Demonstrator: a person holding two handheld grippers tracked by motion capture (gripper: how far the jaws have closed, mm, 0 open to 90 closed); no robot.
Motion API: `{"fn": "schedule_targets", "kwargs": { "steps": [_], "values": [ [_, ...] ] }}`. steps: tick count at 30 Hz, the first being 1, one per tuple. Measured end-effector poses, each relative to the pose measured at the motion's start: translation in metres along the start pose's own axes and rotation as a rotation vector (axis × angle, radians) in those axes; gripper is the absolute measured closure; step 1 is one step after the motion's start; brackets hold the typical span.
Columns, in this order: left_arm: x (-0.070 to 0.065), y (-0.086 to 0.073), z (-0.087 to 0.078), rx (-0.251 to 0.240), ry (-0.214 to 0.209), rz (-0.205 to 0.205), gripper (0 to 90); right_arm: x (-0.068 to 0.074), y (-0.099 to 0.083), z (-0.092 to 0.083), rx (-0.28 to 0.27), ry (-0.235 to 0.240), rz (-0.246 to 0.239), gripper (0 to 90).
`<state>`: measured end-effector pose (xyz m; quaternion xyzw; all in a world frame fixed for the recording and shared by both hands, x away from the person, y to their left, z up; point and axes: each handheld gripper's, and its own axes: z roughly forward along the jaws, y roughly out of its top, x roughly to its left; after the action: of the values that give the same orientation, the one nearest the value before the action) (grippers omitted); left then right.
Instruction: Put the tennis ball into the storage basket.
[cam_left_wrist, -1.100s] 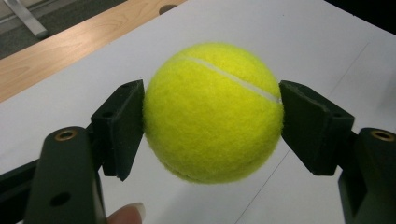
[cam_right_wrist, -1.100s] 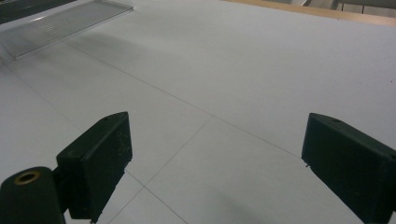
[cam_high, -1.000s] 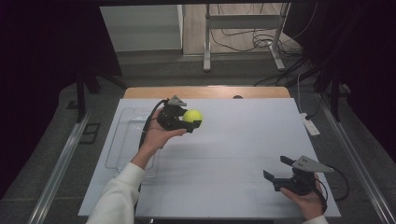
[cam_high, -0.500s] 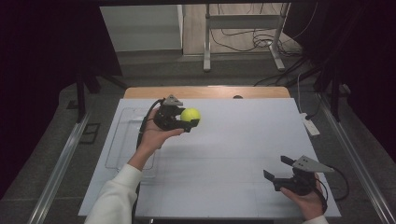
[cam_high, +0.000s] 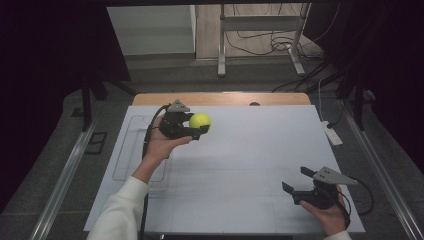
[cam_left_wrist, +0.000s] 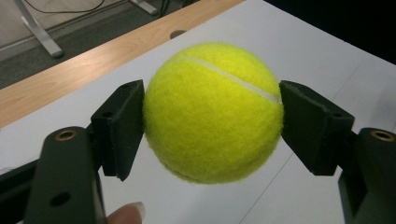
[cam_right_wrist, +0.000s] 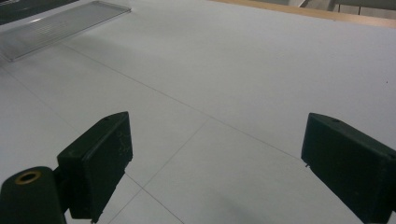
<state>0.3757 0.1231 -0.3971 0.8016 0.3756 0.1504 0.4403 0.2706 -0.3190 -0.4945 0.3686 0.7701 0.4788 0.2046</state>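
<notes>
The white worktop (cam_high: 240, 165) lies bare between the two tools, giving wide passage across its middle. A clear tray (cam_high: 131, 150) sits along its left edge, under the left forearm.

Clear tray (cam_high: 131, 155) left of the ball (cam_high: 200, 120) partly hidden under the left forearm (cam_high: 140, 175), its outline faint. In the right gripper view, cut off by the top-left corner. Right hand (cam_high: 327, 216) cropped by the bottom edge.

Tennis ball (cam_high: 200, 120) above the table's (cam_high: 250, 165) far left, clear tray (cam_high: 131, 150) at left edge.
</notes>
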Motion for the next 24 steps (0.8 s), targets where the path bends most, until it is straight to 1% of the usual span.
{"fn": "schedule_targets", "kwargs": {
  "steps": [18,24],
  "values": [
    [0.005,-0.004,-0.010,-0.021,0.011,-0.008,27.3,0.000,0.000,0.000,-0.002,0.001,-0.001,9.1],
    [0.008,-0.006,-0.015,-0.028,0.018,-0.015,27.3,0.000,0.000,0.000,-0.001,0.000,-0.001,9.2]
  ]
}}
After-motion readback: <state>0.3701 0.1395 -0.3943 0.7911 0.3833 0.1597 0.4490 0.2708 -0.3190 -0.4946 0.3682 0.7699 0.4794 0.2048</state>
